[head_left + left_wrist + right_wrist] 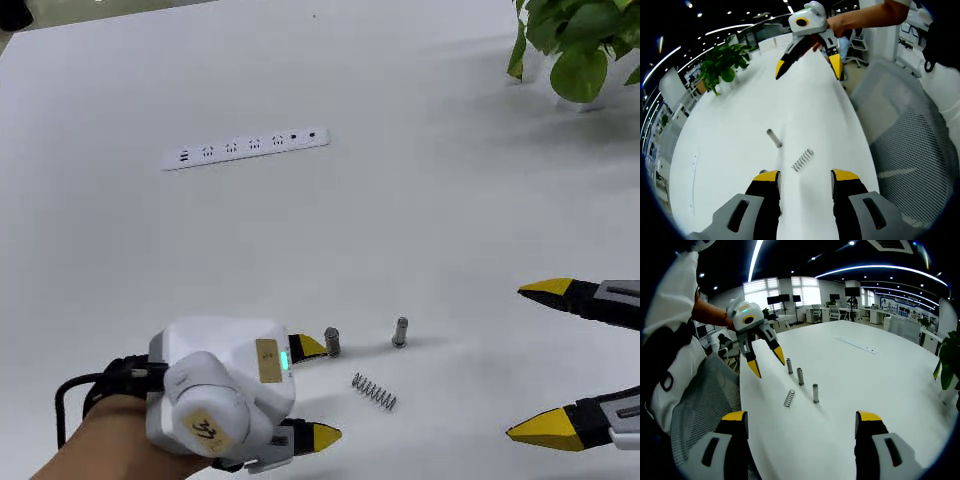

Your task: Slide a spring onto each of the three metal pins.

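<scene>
On the white table [420, 200], both tools idle: left gripper [332, 391] with jaws apart and empty, right gripper [514, 362] opened wide, also holding nothing. Between them, a row of three metal pins. Judging from the right gripper view, looks about two thirds done: far pin [789, 366] and middle pin [800, 376] each wearing a spring. Bare pin [815, 393] standing upright, loose spring [789, 397] lying flat just beside it, not yet fitted.

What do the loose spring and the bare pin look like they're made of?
Loose spring: likely bare steel wire, grey open coils with a dull sheen. Bare pin: apparently solid metal, a smooth grey cylinder with a faint highlight; the exact alloy can't be told.
</scene>
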Tool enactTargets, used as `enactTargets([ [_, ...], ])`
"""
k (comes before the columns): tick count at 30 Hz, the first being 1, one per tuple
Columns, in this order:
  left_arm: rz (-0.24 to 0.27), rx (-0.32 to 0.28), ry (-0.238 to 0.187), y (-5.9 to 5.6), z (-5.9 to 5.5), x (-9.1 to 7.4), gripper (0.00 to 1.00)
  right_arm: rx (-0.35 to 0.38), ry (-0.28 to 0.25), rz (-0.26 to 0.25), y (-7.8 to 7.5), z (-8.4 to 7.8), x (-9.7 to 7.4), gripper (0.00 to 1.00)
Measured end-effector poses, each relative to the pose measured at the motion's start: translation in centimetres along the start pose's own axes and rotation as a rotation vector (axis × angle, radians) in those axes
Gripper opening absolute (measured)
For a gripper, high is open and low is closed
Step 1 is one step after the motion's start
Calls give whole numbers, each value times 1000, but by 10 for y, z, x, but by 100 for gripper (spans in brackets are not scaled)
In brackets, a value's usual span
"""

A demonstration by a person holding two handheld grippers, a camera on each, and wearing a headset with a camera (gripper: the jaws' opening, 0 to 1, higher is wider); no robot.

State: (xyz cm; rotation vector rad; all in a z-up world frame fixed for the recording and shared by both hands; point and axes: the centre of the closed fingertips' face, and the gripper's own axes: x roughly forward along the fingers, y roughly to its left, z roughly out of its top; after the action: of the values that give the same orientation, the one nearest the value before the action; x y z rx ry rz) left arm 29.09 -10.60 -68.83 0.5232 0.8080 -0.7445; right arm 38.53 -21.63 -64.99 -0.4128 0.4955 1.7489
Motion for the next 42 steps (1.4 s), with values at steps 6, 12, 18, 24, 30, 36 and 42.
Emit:
enactTargets([
  [6,-11,63,77,4,-8,33,36,20,-6,-16,-1,-5,-2,88],
  [12,-25,77,107,4,-10,55,34,34,-9,-29,-3,-13,-5,87],
  [18,-33,83,147,5,-17,65,30,53,-19,-47,-4,-18,-8,86],
  [24,-39,55,178,4,-23,67,26,71,-26,-59,-3,-19,-9,86],
  [30,-40,8,178,2,-26,63,22,74,-28,-66,-3,-20,-9,85],
  [36,-47,-25,180,-1,-25,62,17,77,-30,-71,-3,-19,-9,85],
  [42,-48,-49,184,-5,-25,61,13,75,-32,-75,-3,-19,-10,85],
])
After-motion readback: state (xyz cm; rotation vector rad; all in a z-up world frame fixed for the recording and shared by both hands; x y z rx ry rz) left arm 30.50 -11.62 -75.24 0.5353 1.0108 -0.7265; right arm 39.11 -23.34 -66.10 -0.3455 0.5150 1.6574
